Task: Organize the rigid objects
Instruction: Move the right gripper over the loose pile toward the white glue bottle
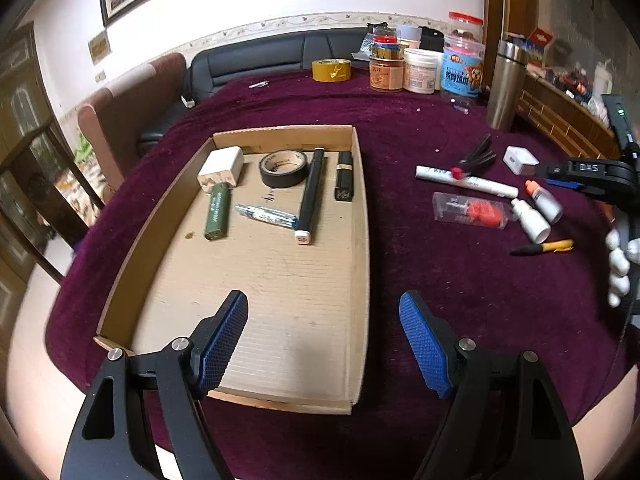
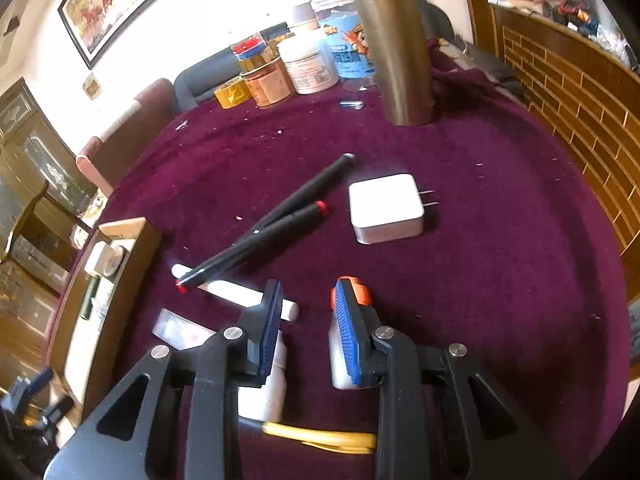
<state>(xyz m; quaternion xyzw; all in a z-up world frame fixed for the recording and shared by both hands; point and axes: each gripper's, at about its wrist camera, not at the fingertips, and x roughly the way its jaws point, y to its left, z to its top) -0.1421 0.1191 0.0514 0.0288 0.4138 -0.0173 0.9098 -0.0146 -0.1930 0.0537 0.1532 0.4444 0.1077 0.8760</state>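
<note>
A shallow cardboard tray (image 1: 360, 264) lies on the purple cloth. It holds a white charger (image 1: 221, 168), a green tube (image 1: 218, 211), black tape (image 1: 284, 168), a black marker (image 1: 311, 196), a black lipstick (image 1: 344, 176) and a clear pen (image 1: 266, 216). My left gripper (image 1: 324, 316) is open and empty above the tray's near end. My right gripper (image 2: 306, 308) is open, low over two small white bottles (image 2: 340, 360), touching neither. Ahead of it lie black pens (image 2: 280, 224), a white charger (image 2: 386, 208) and a white tube (image 2: 236, 294).
Jars (image 1: 420, 70), a yellow tape roll (image 1: 332, 70) and a steel flask (image 2: 394, 48) stand at the table's far edge. A yellow-handled tool (image 2: 320, 436) lies under the right gripper. A plastic packet (image 1: 468, 210) lies right of the tray. A wooden ledge (image 2: 580, 92) borders the right side.
</note>
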